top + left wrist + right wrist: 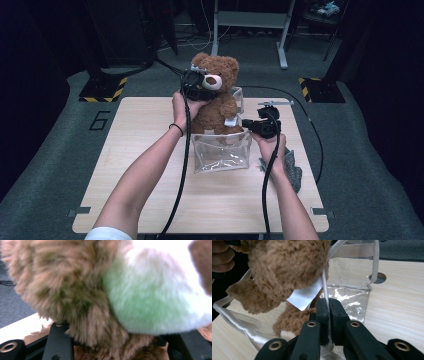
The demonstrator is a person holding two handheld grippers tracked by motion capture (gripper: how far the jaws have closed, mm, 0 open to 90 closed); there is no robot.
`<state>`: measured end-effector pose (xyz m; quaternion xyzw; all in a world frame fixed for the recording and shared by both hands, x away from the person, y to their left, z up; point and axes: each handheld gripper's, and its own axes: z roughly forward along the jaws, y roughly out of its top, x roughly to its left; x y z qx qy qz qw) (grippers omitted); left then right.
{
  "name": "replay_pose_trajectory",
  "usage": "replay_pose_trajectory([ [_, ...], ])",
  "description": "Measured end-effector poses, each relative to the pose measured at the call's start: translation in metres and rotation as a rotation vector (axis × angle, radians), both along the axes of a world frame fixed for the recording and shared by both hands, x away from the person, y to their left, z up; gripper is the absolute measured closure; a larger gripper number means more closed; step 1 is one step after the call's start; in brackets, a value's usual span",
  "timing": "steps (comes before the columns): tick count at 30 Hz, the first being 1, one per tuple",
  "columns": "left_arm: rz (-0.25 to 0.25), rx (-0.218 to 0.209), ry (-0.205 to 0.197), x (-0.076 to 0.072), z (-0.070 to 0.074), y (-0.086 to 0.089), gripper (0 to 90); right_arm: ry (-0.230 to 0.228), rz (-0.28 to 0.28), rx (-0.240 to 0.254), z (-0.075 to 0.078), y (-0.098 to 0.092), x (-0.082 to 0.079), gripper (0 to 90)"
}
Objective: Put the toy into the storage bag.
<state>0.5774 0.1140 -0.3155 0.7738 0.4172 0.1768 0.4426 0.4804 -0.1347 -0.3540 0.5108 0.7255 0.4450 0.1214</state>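
A brown teddy bear (220, 95) stands upright with its legs inside a clear plastic bag (222, 155) at the middle of the table. My left gripper (200, 85) is at the bear's head, and in the left gripper view the fur and pale muzzle of the bear (75, 290) pack the space between the jaws of my left gripper (120, 340). My right gripper (250, 125) sits at the bag's right upper rim. In the right gripper view my right gripper (328, 302) is shut on the bag's thin white strap (325, 287), beside the bear's white tag (304, 296).
A grey cloth (292, 170) lies on the wooden table (150, 150) near its right edge, just beside my right hand. A round hole (380, 277) is in the tabletop behind the bag. Cables trail from both grippers toward the front edge.
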Motion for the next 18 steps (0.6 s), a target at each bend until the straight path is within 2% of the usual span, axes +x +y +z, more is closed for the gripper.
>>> replay_pose_trajectory([
  [4,-0.014,0.007,0.02,0.0,0.0,0.002,34.2,0.0,0.001,-0.001,0.0,0.0,0.0,86.8],
  [5,-0.016,-0.004,0.026,0.0,0.0,0.003,32.4,0.005,-0.003,0.001,0.0,0.0,0.0,86.8],
  [8,-0.035,0.014,0.039,-0.003,0.0,0.007,30.2,0.008,0.001,0.002,0.0,-0.001,0.0,86.8],
  [12,-0.056,0.021,0.039,-0.007,-0.005,0.009,35.8,0.004,0.008,0.0,0.0,0.0,0.001,86.8],
  [15,-0.072,0.047,0.049,-0.01,-0.015,0.01,43.9,0.004,0.006,-0.003,0.0,0.001,0.0,86.9],
  [18,-0.098,0.083,0.07,-0.012,-0.022,0.008,45.2,0.011,0.005,-0.008,0.001,0.002,0.0,86.9],
])
